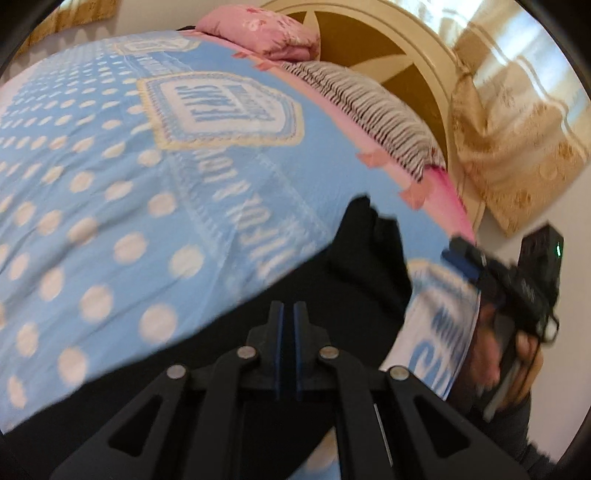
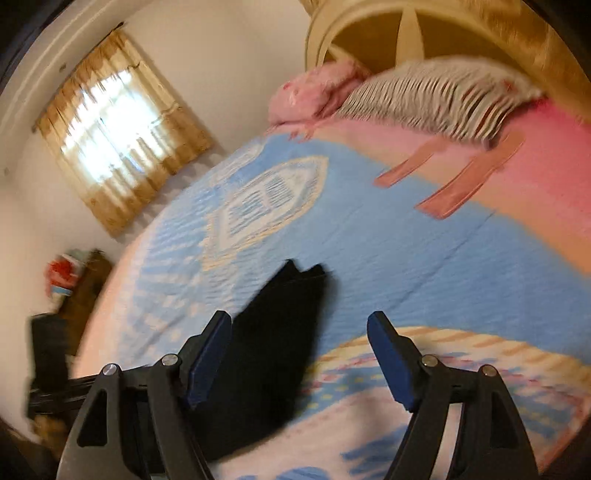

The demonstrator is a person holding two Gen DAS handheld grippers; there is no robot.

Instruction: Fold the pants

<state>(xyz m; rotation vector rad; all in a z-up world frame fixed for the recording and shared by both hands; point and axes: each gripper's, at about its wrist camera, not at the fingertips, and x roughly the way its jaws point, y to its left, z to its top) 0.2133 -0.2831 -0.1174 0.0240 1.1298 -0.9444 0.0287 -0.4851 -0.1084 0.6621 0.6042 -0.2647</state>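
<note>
Both wrist views look forward along their fingers, low and close over the bed (image 1: pixel 110 184), toward the headboard (image 2: pixel 373 33). They share the black pants (image 1: pixel 332 288), the striped pillow (image 2: pixel 436 96) and the pink pillow (image 1: pixel 258 33).

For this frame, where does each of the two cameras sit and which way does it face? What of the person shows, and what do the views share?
Left wrist: sits on the left gripper, jaws nearly closed over the black pants, facing across the blue bedspread toward the headboard; the right gripper and the right hand holding it show at right.
Right wrist: sits on the right gripper, jaws wide apart, facing up the bed toward the window; no hand visible.
Shared: pants, bedspread, striped pillow, pink pillow, headboard.
</note>
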